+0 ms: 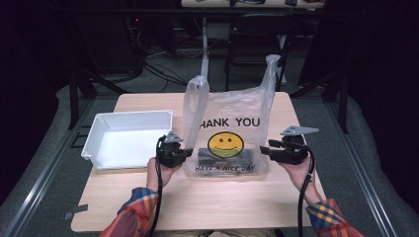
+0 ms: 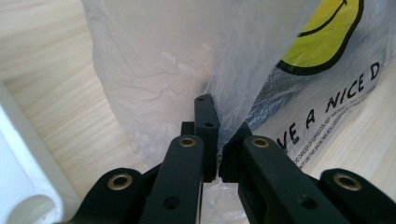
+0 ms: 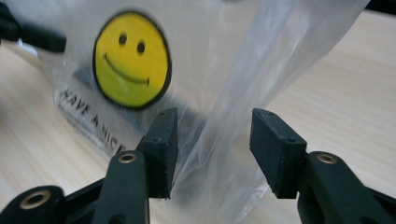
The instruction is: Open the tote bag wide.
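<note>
Nearest the camera, the left gripper (image 1: 174,152) is clenched on the lower left edge of the plastic bag (image 1: 227,131), while at the bag's lower right corner the right gripper (image 1: 286,150) is seen with its jaws parted around the film and not pressing it. The bag is stood mid-table, a dark object (image 1: 225,158) lying inside it, with a white tray (image 1: 127,137) left of it. A re-grip on the right side is judged to be in hand; closing squarely on the film is called for next.

High view above table facing forward, gripper views close, sharing plastic bag (image 1: 227,133)
</note>
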Action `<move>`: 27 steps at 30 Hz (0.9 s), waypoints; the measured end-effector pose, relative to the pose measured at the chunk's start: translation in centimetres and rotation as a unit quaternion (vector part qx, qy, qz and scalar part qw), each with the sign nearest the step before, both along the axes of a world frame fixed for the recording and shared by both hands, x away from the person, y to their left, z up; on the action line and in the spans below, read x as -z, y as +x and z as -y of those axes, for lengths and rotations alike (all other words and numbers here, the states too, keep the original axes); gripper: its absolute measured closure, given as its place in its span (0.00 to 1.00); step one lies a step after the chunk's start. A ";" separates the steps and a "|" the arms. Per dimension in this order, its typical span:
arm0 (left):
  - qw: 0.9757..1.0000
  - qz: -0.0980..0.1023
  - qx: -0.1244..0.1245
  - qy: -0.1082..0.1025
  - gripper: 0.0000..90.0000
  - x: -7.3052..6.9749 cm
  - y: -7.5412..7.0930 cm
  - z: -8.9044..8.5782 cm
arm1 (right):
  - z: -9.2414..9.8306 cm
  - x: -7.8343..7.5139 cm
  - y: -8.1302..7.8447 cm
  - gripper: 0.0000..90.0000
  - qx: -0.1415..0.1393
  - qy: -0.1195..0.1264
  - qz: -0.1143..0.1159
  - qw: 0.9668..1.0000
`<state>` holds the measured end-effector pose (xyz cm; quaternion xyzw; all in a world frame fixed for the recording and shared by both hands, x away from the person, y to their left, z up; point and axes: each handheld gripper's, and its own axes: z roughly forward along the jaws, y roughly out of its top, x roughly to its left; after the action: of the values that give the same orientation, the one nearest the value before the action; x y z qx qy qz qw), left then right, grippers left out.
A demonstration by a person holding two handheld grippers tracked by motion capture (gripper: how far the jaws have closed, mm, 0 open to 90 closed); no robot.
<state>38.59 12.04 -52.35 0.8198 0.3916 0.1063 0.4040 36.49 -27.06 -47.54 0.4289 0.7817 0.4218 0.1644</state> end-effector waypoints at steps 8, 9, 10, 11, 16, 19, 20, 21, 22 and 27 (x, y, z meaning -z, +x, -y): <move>1.000 -0.016 0.008 0.014 0.99 0.5 0.0 0.3 | -0.1 -0.6 1.8 0.51 0.019 0.025 0.003 1.000; 1.000 -0.015 0.008 0.014 0.99 0.6 0.0 0.3 | -0.2 -0.5 2.2 0.51 0.020 0.023 0.000 1.000; 1.000 -0.016 0.010 0.017 0.99 0.6 0.0 0.3 | -0.4 -0.3 2.6 0.51 0.022 0.022 -0.003 1.000; 1.000 -0.020 0.012 0.016 0.99 0.7 -0.1 0.3 | -0.6 0.0 3.0 0.52 0.027 0.018 -0.007 0.999; 1.000 -0.021 0.009 0.011 0.99 0.8 -0.3 0.3 | -0.7 1.7 4.6 0.70 0.041 0.014 -0.041 0.998; 1.000 -0.024 0.013 0.012 0.98 0.7 -0.2 0.1 | -0.6 2.3 4.8 0.87 0.035 0.018 -0.047 0.998; 1.000 -0.025 0.012 0.009 0.98 0.7 -0.2 0.1 | -0.6 2.3 4.8 0.90 0.033 0.017 -0.048 0.998; 1.000 -0.026 0.012 0.011 0.98 0.7 -0.2 0.1 | -0.6 2.4 4.7 0.95 0.032 0.017 -0.050 0.998; 1.000 -0.026 0.012 0.011 0.97 0.7 -0.2 0.1 | -0.7 2.4 4.7 0.98 0.029 0.016 -0.051 0.998; 1.000 -0.020 0.014 0.009 0.85 0.1 -0.5 0.2 | -0.6 2.2 4.0 1.00 0.021 0.011 -0.051 0.998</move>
<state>38.10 11.80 -52.50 0.8310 0.3869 0.0872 0.3900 40.44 -26.48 -49.77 0.4676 0.7754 0.4044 0.1287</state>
